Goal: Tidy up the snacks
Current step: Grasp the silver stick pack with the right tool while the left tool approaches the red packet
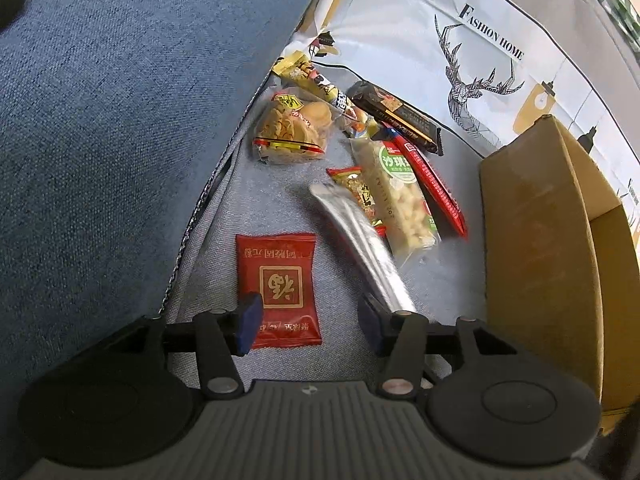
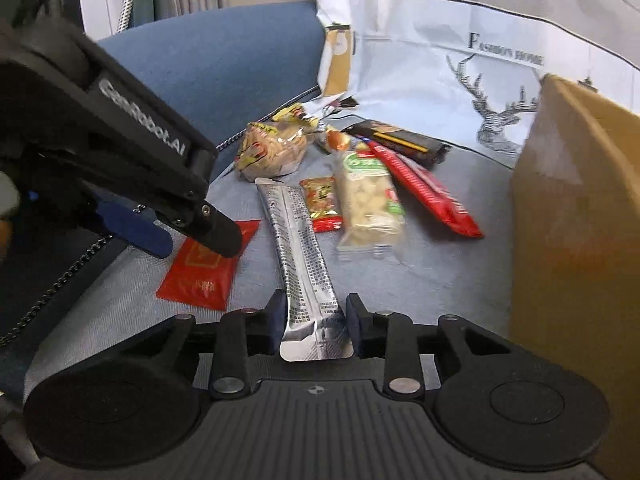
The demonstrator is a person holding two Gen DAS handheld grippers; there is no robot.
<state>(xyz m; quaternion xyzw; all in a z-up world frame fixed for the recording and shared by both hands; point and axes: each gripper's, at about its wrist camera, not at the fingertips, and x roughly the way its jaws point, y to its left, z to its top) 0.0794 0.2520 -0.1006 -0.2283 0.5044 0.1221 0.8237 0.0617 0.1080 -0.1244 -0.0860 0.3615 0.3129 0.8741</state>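
At frame bottom, right gripper (image 2: pixel 312 322) pinching silver stick pack (image 2: pixel 298 248); left gripper (image 1: pixel 310 320) spread over red sachet (image 1: pixel 278 280). Cardboard box (image 1: pixel 532 240) interior unseen; seven-odd snacks still loose.

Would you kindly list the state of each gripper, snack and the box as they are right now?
Left gripper: open, over the red packet, which lies flat.
Right gripper: jaws either side of the silver stick; grip unclear.
Silver stick: lying flat.
Cardboard box: open-topped, upright, contents unseen.
Cookie bag: sealed, lying.
Green-label bar: lying, overlapping the red bar.
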